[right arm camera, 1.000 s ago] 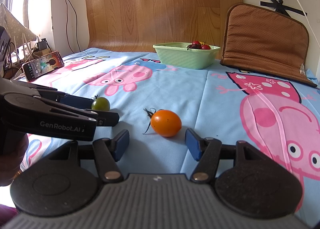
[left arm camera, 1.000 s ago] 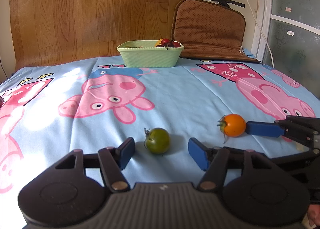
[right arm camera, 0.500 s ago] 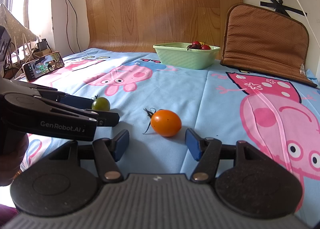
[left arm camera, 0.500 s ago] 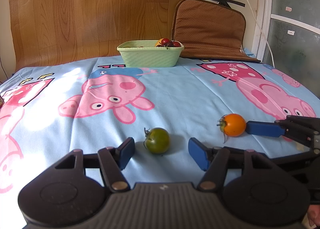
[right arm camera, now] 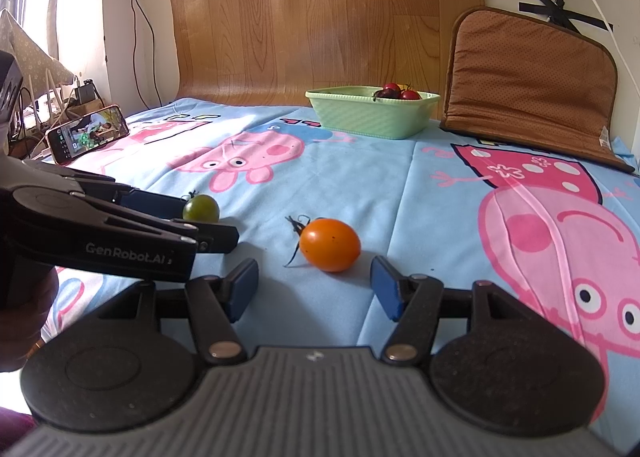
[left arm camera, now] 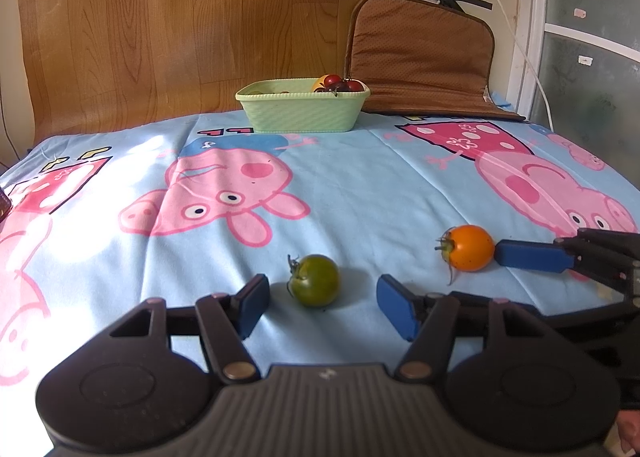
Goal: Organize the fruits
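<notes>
A few red cherry tomatoes (left arm camera: 338,83) already sat in the pale green plastic basket (left arm camera: 304,113); well short of it, a green tomato (left arm camera: 314,285) and orange tomato (right arm camera: 330,244) waited, each between the open, empty jaws of the left gripper (left arm camera: 322,303) and right gripper (right arm camera: 312,289). Path clear; a propped phone (right arm camera: 89,136) stood off left.

Black hand-held gripper (left arm camera: 322,307), blue pads, "GenRobot.AI" marking.
</notes>
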Demonstrator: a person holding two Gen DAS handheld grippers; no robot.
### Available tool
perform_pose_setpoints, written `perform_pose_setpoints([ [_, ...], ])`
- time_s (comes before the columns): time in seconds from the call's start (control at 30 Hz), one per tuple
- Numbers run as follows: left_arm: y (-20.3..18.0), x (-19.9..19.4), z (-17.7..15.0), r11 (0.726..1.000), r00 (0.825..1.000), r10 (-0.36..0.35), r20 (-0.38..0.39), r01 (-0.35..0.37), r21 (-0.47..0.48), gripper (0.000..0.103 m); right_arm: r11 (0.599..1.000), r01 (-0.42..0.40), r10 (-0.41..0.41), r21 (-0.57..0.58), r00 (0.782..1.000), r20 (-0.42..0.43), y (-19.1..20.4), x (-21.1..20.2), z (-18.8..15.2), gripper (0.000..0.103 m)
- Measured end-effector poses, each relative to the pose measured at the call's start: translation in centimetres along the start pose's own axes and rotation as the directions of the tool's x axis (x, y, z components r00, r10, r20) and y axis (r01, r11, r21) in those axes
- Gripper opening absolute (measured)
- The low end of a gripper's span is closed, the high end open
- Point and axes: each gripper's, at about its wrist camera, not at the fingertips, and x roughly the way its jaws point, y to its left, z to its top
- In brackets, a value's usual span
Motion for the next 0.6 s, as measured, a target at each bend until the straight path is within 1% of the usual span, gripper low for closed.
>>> perform_pose_setpoints([
  [0.6, -0.05, 0.01, 0.0, 1.0, 1.0, 0.0, 0.0, 0.0, 0.001, 0.061, 1.0, -0.002, 0.002, 0.0, 1.0, 0.002, -0.12, -0.07, 0.0, 0.065],
])
